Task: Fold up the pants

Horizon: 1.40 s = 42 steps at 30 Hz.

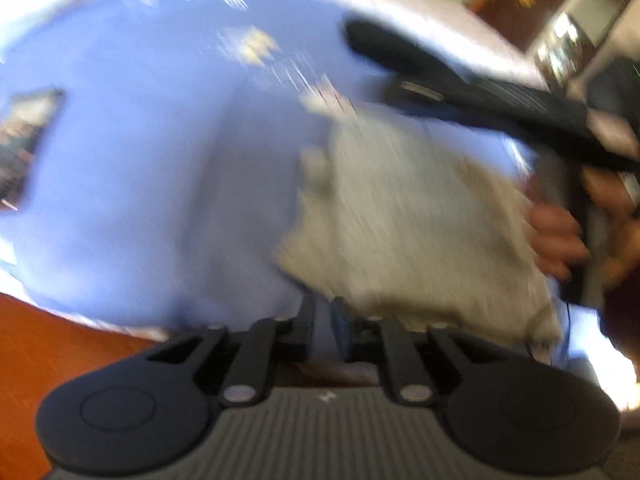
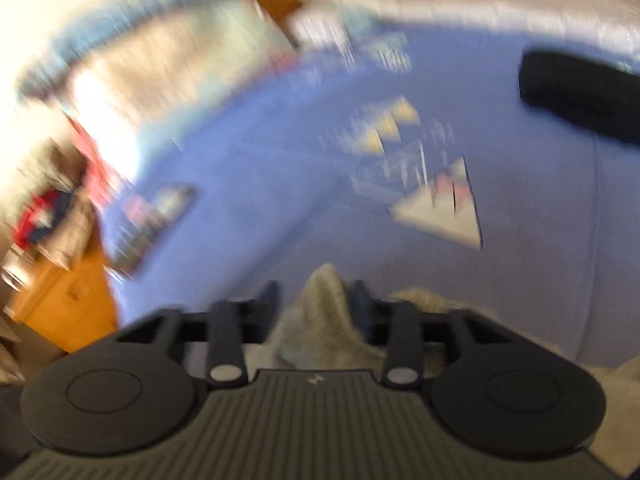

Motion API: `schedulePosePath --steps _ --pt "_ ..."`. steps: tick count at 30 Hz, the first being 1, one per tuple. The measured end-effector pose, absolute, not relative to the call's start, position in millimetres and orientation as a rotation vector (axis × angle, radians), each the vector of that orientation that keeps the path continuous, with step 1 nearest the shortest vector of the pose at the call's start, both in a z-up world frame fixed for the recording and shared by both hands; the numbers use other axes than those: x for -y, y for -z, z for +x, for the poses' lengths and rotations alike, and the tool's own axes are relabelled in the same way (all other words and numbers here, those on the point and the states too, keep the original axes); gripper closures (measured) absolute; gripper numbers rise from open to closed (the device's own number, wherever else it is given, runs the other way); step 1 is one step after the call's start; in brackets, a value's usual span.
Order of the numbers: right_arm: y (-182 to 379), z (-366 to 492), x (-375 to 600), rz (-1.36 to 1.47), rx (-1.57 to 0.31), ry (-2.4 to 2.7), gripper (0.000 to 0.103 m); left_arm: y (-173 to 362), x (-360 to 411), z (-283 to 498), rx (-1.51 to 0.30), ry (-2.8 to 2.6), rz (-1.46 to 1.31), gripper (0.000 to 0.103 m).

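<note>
Showing only in the left view, a hand (image 1: 560,236) holds the parted right gripper (image 2: 316,300); left gripper (image 1: 322,316) narrowly parted, empty.

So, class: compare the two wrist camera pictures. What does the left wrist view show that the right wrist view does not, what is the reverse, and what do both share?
Only the left wrist view shows the person's hand holding the other hand-held gripper, and the grey pants as a folded pile on the bed. Only the right wrist view shows a fold of the pants between the right hand-held gripper fingers, plus an orange cabinet with clothes on top. Both show the blue bedsheet, a dark rectangular thing on it, and heavy motion blur.
</note>
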State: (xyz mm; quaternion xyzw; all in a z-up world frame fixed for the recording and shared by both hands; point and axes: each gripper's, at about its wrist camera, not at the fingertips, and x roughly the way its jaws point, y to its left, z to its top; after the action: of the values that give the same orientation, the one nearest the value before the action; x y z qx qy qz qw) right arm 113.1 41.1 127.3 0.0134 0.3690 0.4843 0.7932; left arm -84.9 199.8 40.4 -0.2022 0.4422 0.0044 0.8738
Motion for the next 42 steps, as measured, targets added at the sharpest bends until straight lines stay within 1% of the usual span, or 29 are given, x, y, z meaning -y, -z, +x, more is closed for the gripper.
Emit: schedulePosePath --steps 1,2,5,8,10,11,12,16,18,19,22,23,24,25,26,27,30,31,32,35,42 --pt "-137.8 112.1 -26.4 0.044 -0.747 -1.058 0.043 -47.9 -211.5 -89.4 -0.891 -0.044 -0.443 0.078" --pt "-144.6 111.5 -12.2 0.056 -0.721 -1.062 0.042 -54.2 -223.3 -92.7 -0.859 -0.078 -0.472 0.075" --pt "-148.1 107.5 27.5 0.082 -0.723 -1.075 0.042 -70.0 -241.0 -91.7 -0.782 -0.085 -0.543 0.074" --pt "-137.8 92.5 59.1 0.078 -0.748 -1.048 0.044 -82.2 -222.1 -80.5 -0.731 0.029 -0.556 0.074" --pt "-131.4 75.6 75.6 0.077 -0.77 -1.021 0.049 -84.4 -201.9 -67.0 -0.717 0.134 -0.543 0.074" --pt "-127.7 69.1 83.0 0.073 -0.784 -1.007 0.054 -84.9 -190.4 -59.0 -0.719 0.176 -0.527 0.074" --pt "-124.6 63.0 88.5 0.068 -0.799 -0.993 0.057 -83.5 -179.8 -49.2 -0.728 0.208 -0.506 0.074" --pt "-104.0 58.8 99.5 0.113 -0.914 -0.951 0.056 -56.6 -152.5 -16.6 -0.827 0.216 -0.424 0.074" --pt "-86.8 58.8 94.7 0.083 -0.967 -0.911 0.056 -27.5 -143.5 0.2 -0.919 0.108 -0.328 0.084" --pt "-81.4 58.9 91.5 0.077 -0.976 -0.9 0.056 -21.8 -143.0 0.2 -0.898 0.084 -0.318 0.088" --pt "-91.5 56.7 87.0 0.045 -0.944 -0.924 0.056 -33.6 -144.9 -4.2 -0.908 0.062 -0.344 0.087" --pt "-97.8 56.3 91.7 0.054 -0.918 -0.943 0.056 -41.7 -145.7 -10.3 -0.889 0.039 -0.321 0.073" --pt "-102.9 58.0 99.8 0.083 -0.892 -0.952 0.055 -47.3 -150.3 -15.8 -0.866 0.008 -0.295 0.062" --pt "-107.5 60.5 109.9 0.118 -0.87 -0.953 0.053 -52.9 -154.7 -23.7 -0.84 -0.025 -0.279 0.04" --pt "-111.2 63.4 121.2 0.154 -0.849 -0.94 0.049 -57.2 -161.6 -30.4 -0.815 -0.049 -0.283 0.029" --pt "-113.0 66.2 133.2 0.186 -0.831 -0.913 0.044 -60.4 -169.1 -33.8 -0.809 -0.052 -0.303 0.026" --pt "-109.4 74.0 166.6 0.278 -0.823 -0.823 0.043 -55.4 -190.5 -30.7 -0.833 -0.044 -0.402 0.016" --pt "-105.5 76.2 176.5 0.308 -0.834 -0.794 0.043 -51.4 -194.8 -29.0 -0.847 -0.041 -0.432 0.007" --pt "-101.0 76.5 185.1 0.333 -0.847 -0.764 0.041 -48.9 -197.8 -26.7 -0.86 -0.03 -0.458 0.002" --pt "-88.7 75.9 202.5 0.39 -0.886 -0.709 0.035 -34.4 -202.3 -18.4 -0.897 0.023 -0.543 0.002" --pt "-60.0 74.3 196.4 0.381 -0.97 -0.7 0.033 -0.7 -180.2 11.6 -0.966 0.114 -0.588 0.002"
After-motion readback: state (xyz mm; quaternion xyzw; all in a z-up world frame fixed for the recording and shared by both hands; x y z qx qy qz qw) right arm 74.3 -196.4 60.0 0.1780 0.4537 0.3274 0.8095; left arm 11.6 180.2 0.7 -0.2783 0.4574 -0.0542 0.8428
